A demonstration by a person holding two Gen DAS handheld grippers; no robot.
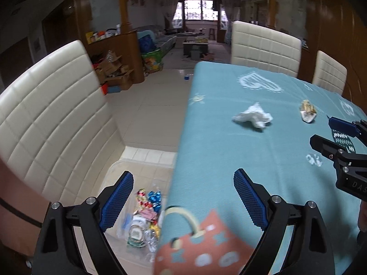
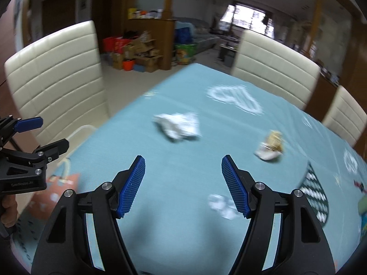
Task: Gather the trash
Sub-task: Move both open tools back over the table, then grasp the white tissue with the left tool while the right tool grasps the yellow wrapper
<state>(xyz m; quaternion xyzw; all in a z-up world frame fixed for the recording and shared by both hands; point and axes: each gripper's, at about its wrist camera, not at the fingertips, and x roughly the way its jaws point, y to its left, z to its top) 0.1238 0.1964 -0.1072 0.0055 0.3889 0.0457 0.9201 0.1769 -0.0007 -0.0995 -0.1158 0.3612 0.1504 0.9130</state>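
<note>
- Both jaws stand spread wide and hold nothing; the left gripper (image 1: 183, 197) hangs over the tabletop's left edge, the right gripper (image 2: 183, 185) above the teal cloth.
- Crumpled white tissue (image 1: 253, 115) lies on the tabletop (image 1: 218, 151) at about 1 o'clock from the left jaws, well apart from them; in the right wrist view it sits at 12 o'clock, ahead of the blue pads (image 2: 134, 185), blurred.
- Tan and white wrapper scrap (image 2: 270, 145) rests at 2 o'clock of the right jaws, near the tissue but not touching it.
- Below the left jaws, at 7 o'clock, a clear bin (image 1: 137, 220) on the floor holds colourful wrappers and plastic.
- Cream padded chairs (image 1: 52, 119) flank the tabletop; one stands just beside the bin.
- Nothing lies between either pair of jaws and the tissue.
</note>
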